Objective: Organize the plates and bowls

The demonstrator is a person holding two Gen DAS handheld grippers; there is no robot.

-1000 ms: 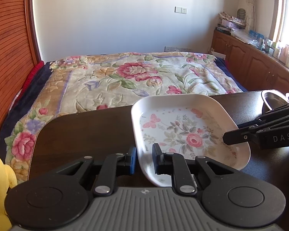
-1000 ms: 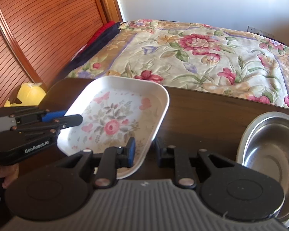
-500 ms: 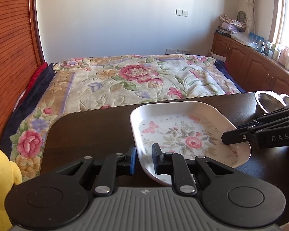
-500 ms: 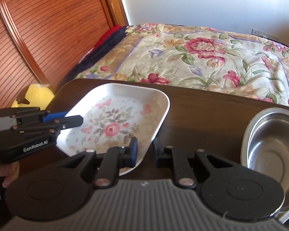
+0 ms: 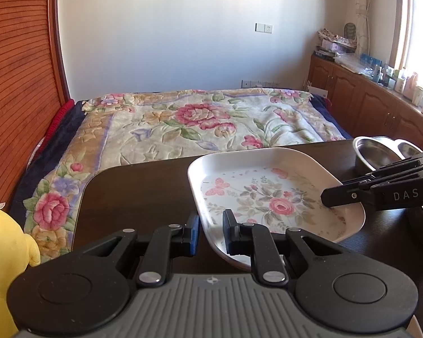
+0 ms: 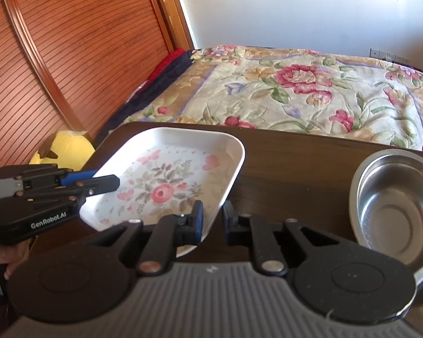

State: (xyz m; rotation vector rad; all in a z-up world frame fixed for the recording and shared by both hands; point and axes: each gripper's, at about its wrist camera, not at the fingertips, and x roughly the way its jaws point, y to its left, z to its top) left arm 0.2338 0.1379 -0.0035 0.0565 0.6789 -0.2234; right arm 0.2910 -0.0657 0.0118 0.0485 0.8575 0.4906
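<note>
Left wrist view: left gripper [image 5: 210, 232] clamped on near rim of floral plate [image 5: 268, 194], right gripper [image 6: 213, 222] clamped on opposite rim, plate over dark table [image 5: 138, 191], steel bowls [image 6: 394, 205] beyond at right edge, sorting seemingly barely begun.

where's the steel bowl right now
The steel bowl sits on the dark table at the right wrist view's right edge, right of the floral tray that both grippers hold.
</note>
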